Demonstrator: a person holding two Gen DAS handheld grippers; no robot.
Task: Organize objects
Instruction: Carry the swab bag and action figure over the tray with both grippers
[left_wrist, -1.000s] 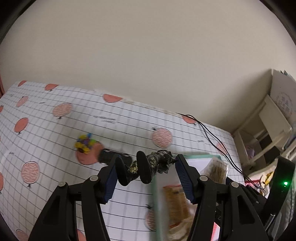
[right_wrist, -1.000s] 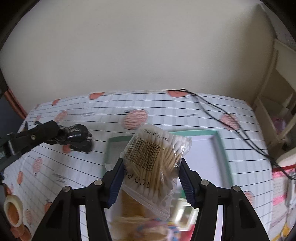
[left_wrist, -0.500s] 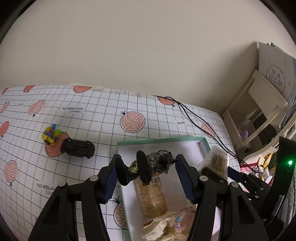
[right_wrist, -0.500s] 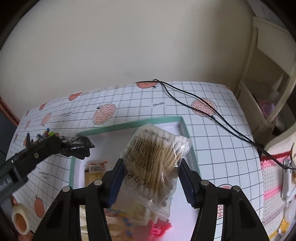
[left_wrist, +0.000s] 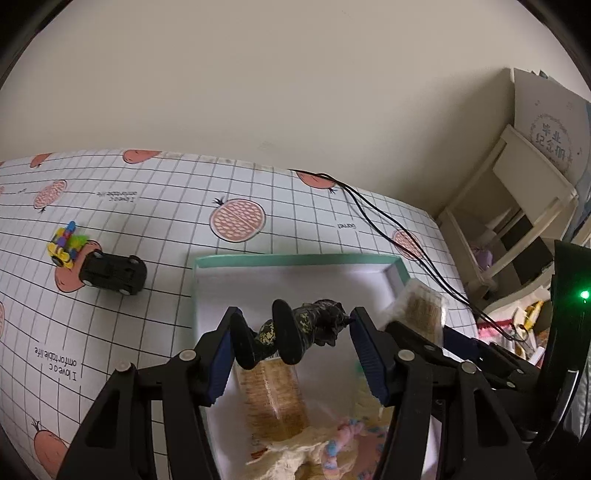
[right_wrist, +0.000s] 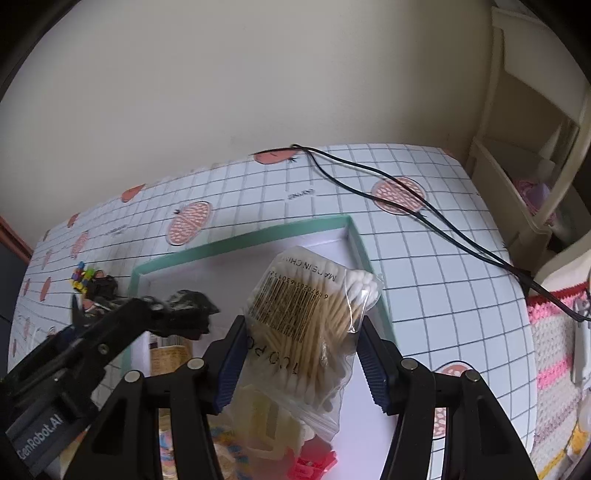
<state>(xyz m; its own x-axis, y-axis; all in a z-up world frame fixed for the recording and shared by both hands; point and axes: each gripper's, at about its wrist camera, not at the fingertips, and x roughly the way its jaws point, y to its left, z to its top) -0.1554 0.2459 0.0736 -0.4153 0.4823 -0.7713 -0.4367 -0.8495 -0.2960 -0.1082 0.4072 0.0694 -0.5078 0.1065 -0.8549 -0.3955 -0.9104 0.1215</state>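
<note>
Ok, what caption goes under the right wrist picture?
Right gripper carries a bag of cotton swabs above the green-rimmed tray.

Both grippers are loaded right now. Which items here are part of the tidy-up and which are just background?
Part of the job:
- camouflage toy figure in left gripper
- cotton swab bag in right gripper
- teal box
- black toy car and colourful block toy, outside the box

Background:
- black cable
- cream shelf

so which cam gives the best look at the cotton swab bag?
Right wrist: the cotton swab bag fills the centre, barcode legible, clamped by the right gripper. Left wrist shows only its top corner past the finger.
</note>
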